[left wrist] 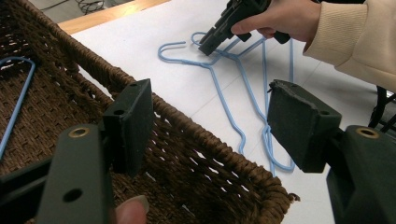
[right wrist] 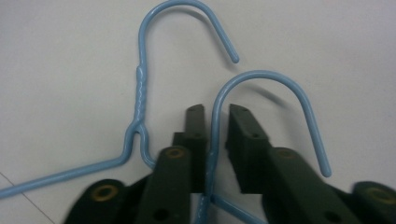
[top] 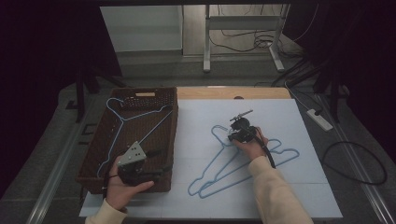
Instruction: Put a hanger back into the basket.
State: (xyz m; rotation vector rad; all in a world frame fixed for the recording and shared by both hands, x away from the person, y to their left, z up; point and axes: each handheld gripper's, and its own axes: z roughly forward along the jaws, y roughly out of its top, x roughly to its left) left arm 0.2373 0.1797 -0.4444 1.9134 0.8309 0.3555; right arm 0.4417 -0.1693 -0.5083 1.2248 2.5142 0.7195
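Two blue wire hangers lie overlapped on the pale foam board. My right gripper sits at their hooks. In the right gripper view it is shut on the neck of one hanger, whose hook casts a shadow below it. The other hanger lies flat just to the left. A third blue hanger rests inside the brown wicker basket. My left gripper hovers open over the basket's near right corner with nothing between its fingers.
The basket rim runs between my left gripper and the hangers. A wooden table edge shows behind the board. A power strip and a looped cable lie on the floor at right.
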